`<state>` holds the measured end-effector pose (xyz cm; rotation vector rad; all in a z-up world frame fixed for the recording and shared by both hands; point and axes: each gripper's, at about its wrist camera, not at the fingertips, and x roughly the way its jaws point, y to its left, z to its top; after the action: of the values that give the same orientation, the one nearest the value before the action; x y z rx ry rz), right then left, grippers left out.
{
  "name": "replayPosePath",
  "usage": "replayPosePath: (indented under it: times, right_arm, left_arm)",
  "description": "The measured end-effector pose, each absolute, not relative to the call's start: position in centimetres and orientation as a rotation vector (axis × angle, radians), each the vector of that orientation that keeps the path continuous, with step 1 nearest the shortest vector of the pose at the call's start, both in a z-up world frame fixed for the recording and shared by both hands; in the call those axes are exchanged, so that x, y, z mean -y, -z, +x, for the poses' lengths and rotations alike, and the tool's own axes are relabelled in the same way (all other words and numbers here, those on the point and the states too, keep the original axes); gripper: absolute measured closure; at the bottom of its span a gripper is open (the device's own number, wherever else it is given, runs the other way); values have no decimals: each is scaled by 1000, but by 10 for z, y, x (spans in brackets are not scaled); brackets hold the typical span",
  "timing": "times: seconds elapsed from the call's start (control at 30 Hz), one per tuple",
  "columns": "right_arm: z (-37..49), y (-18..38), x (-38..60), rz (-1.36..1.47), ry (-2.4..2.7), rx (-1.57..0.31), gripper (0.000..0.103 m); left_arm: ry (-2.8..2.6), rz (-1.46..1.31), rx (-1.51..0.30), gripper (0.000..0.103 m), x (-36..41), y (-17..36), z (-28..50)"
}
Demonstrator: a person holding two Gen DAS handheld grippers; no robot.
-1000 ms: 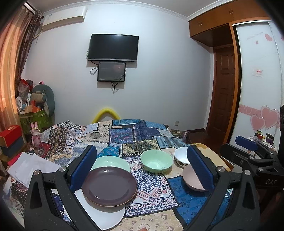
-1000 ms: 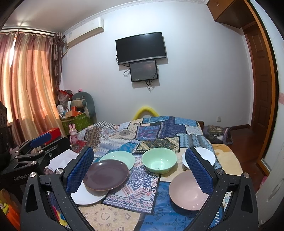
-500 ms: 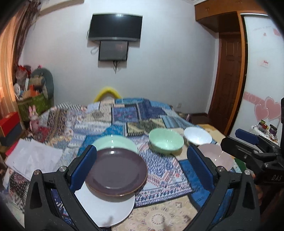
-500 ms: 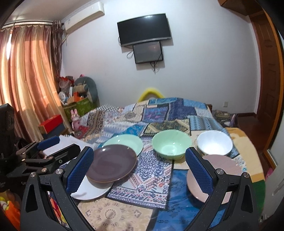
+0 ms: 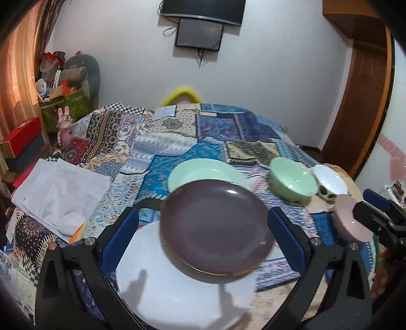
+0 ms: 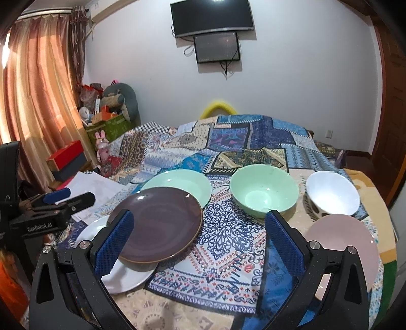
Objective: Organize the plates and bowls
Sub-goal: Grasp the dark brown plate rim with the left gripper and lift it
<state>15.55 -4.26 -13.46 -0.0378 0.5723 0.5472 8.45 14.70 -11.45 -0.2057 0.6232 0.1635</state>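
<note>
Purple and glossy, the round ceramic plate [image 5: 215, 226] lies atop the white round plate [image 5: 175, 286] between our left gripper [image 5: 203, 241] fingers, spread wide; right gripper [image 6: 199, 243] also gapes empty. We should pinch its rim squarely, lifting level.

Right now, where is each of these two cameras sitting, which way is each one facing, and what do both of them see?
Left wrist: sits on the left gripper, facing forward over the purple plate and white plate; its own open blue-padded fingers show, with the right gripper at the right edge.
Right wrist: sits on the right gripper, facing the patterned cloth and green bowl; its open fingers show, the left gripper at left.
Shared: both see the purple plate, green bowl and wall TV.
</note>
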Motion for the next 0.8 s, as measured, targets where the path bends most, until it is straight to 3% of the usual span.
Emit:
replayPosePath:
  times: [0.3,0.47,0.63,0.8]
  right_arm:
    - [186,161,19,-62,-547,-669,3]
    - [200,181,5,-76,-565,-746,17]
    - [215,201,-4,-68,-587,-854,35]
    - [222,213,-4,-47,-581,-918,42]
  left_arm:
    - [-164,-204,-784,0,-197,146,130]
    - [-129,-246,-850,1,-216,167,149]
    - [-100,-275,-915,30,-230,183,166]
    - [-76,-283,-960,44,-238,194,179]
